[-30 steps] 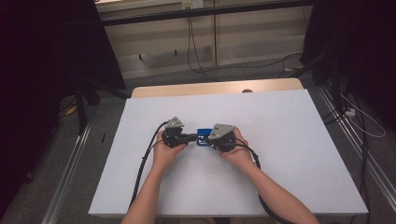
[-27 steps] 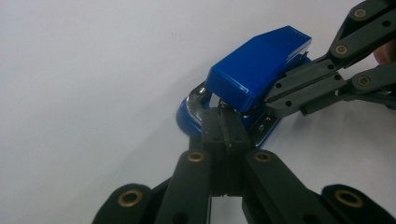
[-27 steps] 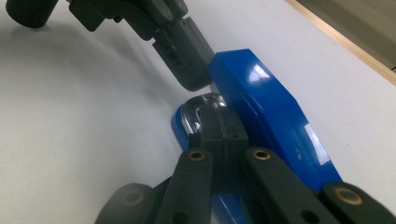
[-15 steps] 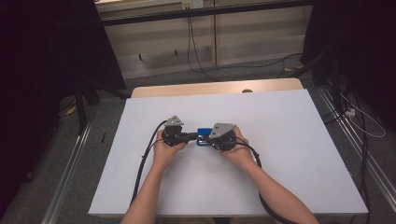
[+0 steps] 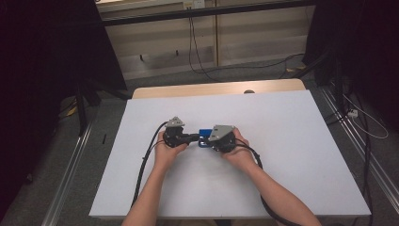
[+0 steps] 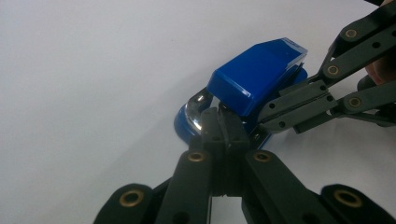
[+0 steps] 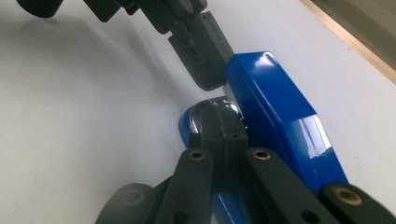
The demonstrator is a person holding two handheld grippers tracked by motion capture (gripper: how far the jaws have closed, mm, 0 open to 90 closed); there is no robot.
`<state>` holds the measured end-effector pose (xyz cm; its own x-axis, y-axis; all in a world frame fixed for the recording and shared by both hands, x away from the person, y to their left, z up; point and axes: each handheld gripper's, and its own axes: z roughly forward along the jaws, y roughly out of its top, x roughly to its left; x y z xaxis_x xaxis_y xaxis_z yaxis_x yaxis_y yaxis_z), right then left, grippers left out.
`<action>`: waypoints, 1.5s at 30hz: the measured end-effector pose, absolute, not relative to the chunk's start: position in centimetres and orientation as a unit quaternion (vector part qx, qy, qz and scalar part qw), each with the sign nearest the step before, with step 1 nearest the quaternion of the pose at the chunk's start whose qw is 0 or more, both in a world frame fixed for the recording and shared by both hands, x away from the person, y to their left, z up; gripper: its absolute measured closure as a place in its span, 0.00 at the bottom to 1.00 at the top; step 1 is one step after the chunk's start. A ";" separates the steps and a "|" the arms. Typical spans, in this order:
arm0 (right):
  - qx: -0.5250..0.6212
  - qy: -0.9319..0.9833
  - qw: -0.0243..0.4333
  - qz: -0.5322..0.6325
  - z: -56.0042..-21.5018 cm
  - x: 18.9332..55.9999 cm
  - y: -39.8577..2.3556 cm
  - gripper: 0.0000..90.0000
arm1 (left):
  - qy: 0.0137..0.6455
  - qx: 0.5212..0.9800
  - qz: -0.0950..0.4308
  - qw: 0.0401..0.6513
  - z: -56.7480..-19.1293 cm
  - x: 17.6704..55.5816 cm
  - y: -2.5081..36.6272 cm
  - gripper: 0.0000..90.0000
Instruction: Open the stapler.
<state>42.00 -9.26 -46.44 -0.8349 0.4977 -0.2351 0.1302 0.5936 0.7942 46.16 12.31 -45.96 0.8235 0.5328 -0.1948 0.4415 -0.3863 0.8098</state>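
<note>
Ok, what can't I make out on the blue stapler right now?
- High view: the stapler is tiny, half covered by both tongs.
- Left gripper view: left tongs hide its near end.
- Right gripper view: right tongs cover the mouth; its rear is cut off at the bottom edge.

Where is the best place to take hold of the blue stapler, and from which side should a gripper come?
Probably grip the blue stapler across its long top cover, coming from above: the cover is narrow with flat parallel sides, tilted up off the base.
</note>
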 end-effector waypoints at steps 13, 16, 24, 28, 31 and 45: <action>0.180 0.866 0.209 0.417 -46.4 42.3 -9.3 1.00 | 0.296 0.829 0.049 0.472 -46.0 46.2 12.3 1.00; 0.183 0.865 0.200 0.422 -46.4 42.5 -9.5 1.00 | 0.296 0.829 0.049 0.471 -45.9 46.2 12.3 1.00; 0.186 0.864 0.197 0.426 -46.4 42.5 -9.6 1.00 | 0.306 0.821 0.042 0.480 -46.0 46.3 12.4 1.00; 0.190 0.863 0.192 0.427 -46.4 42.6 -9.6 1.00 | 0.310 0.815 0.038 0.488 -46.1 46.3 12.5 1.00; 0.188 0.864 0.193 0.426 -46.4 42.6 -9.6 1.00 | 0.315 0.810 0.033 0.494 -46.2 46.3 12.6 1.00; 0.189 0.862 0.187 0.431 -46.5 42.7 -9.7 1.00 | 0.305 0.811 0.041 0.498 -46.2 46.3 12.6 1.00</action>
